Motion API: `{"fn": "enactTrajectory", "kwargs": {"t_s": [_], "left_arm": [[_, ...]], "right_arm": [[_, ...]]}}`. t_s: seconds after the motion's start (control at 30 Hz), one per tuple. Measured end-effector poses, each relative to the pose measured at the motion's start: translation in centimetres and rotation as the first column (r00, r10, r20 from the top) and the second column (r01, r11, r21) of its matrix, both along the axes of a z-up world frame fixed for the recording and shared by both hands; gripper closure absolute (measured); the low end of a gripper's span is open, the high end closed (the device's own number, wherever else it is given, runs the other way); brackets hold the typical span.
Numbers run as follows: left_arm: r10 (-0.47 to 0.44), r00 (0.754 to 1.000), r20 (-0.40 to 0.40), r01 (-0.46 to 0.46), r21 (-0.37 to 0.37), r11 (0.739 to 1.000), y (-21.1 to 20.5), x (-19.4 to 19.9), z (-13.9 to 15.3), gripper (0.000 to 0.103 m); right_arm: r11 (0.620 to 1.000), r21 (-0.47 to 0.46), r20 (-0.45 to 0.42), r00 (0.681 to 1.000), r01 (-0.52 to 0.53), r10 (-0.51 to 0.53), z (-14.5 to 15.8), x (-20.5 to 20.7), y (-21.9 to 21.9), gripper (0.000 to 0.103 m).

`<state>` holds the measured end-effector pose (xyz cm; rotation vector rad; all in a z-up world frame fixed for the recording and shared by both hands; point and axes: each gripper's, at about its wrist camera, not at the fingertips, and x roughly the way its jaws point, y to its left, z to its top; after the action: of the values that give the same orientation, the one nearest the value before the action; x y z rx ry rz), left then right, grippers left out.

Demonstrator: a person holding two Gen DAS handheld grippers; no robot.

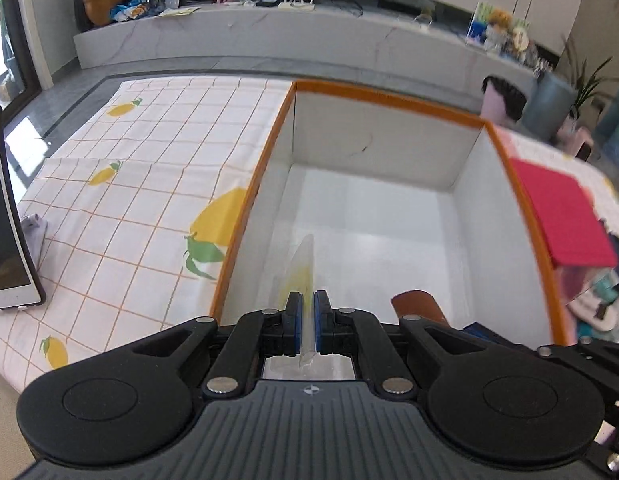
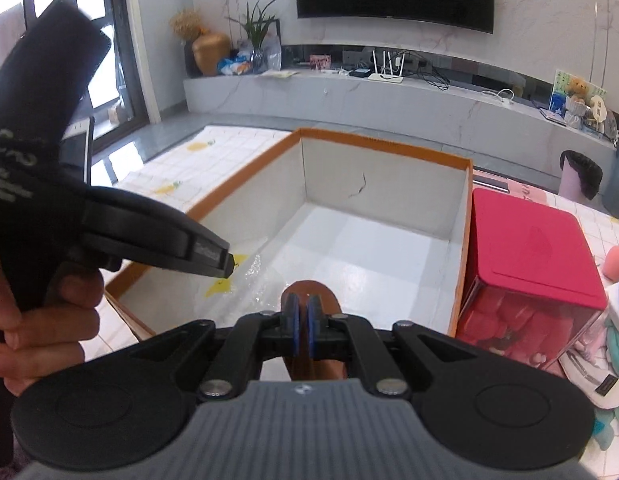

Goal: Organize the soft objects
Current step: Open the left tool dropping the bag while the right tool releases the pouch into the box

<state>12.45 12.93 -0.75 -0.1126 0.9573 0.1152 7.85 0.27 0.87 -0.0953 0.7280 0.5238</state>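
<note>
While pinched on a clear plastic bag (image 1: pixel 301 268) with yellow showing through it, left gripper (image 1: pixel 308 312) held over the near left part of the orange-rimmed box (image 1: pixel 389 98), blue pads (image 1: pixel 320 320) pressed tight on the film. Bag thin, glossy and crinkled, seen edge-on as a narrow upright sliver between the pads, reaching out over the white floor of the box. From the right wrist, same bag (image 2: pixel 245 276) seen as a shiny wrinkled sheet with a yellow patch, hanging inside the box by its left wall; whether touching the floor, cannot tell. Left gripper (image 2: pixel 225 262) seen there from the side, gripped by a bare hand (image 2: pixel 41 320).

Right gripper (image 2: pixel 302 320) closed on a brown leather-like strap (image 2: pixel 309 292), flat, smooth, round-ended, poking forward past the pads over the near edge of the box. Same strap (image 1: pixel 419 306) visible low in the left view.

Box deep, white inside, otherwise bare, set on a lemon-print cloth (image 1: pixel 149 184). Red-lidded clear container (image 2: pixel 525 256) just beside the box's right wall.
</note>
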Motion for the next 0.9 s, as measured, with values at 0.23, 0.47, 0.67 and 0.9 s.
{"fn": "enactTrajectory", "kwargs": {"t_s": [0.23, 0.47, 0.67, 0.9], "left_arm": [[0.022, 0.999, -0.043, -0.018, 0.093, 0.996, -0.6, 0.2, -0.6, 0.086], [0.026, 0.999, -0.026, -0.024, 0.088, 0.996, -0.5, -0.3, -0.1, 0.055], [-0.034, 0.999, 0.006, 0.034, -0.073, 0.997, 0.0, -0.6, 0.9, 0.027], [0.030, 0.990, 0.137, -0.006, -0.170, 0.985, 1.4, -1.8, 2.7, 0.021]], "right_arm": [[0.999, -0.030, -0.006, 1.000, -0.013, 0.012, -0.6, -0.2, 0.5, 0.102], [0.999, -0.044, -0.033, 0.999, -0.002, 0.001, -1.7, 0.6, 0.5, 0.102], [0.998, -0.055, -0.037, 0.999, 0.006, -0.008, -2.0, 0.7, 0.4, 0.102], [0.999, -0.046, -0.049, 0.999, 0.016, -0.018, -2.3, 1.2, 0.4, 0.100]]}}
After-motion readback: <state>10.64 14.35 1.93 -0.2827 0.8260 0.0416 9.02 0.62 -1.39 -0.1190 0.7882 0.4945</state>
